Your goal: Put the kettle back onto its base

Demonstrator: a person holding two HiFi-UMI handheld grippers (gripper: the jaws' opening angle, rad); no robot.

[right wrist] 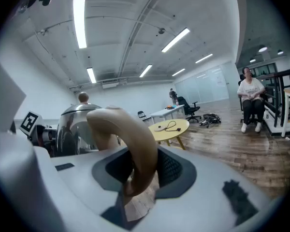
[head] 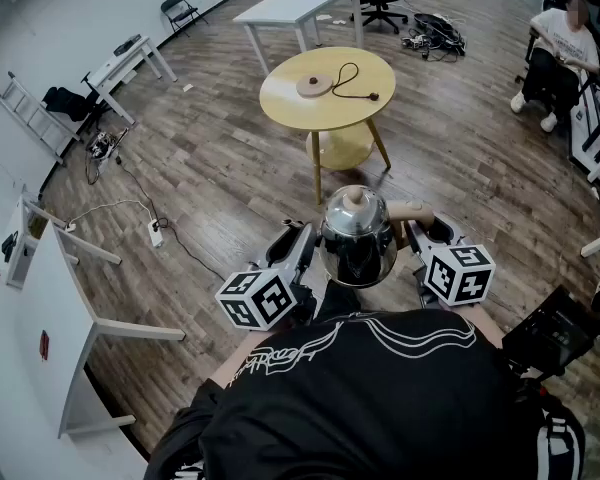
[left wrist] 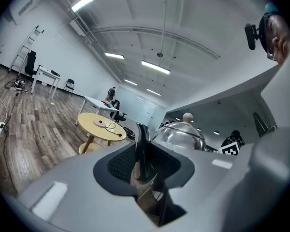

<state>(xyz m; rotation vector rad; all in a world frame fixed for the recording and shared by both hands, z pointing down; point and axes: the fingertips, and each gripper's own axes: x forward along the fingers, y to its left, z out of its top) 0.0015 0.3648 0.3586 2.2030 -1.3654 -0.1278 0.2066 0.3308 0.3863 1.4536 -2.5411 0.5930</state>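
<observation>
While I work the rig from afar, I count two grippers and one kettle (head: 356,233) between them, in the air over the wooden floor (head: 210,168), just ahead of my body. My left gripper (head: 308,244) is clamped on the kettle's spout (left wrist: 141,146). My right gripper (head: 420,238) is clamped on the one beige handle (head: 410,209), which curves up between its jaws. The kettle stands upright with its single lid knob (head: 354,199) on top. Its spout points to my left and its handle to my right, so its long axis runs across the head view. Farther ahead, well apart from the kettle, one round yellow bench (head: 280,108) carries one base (head: 315,84) and one dark cord (head: 352,76).
</observation>
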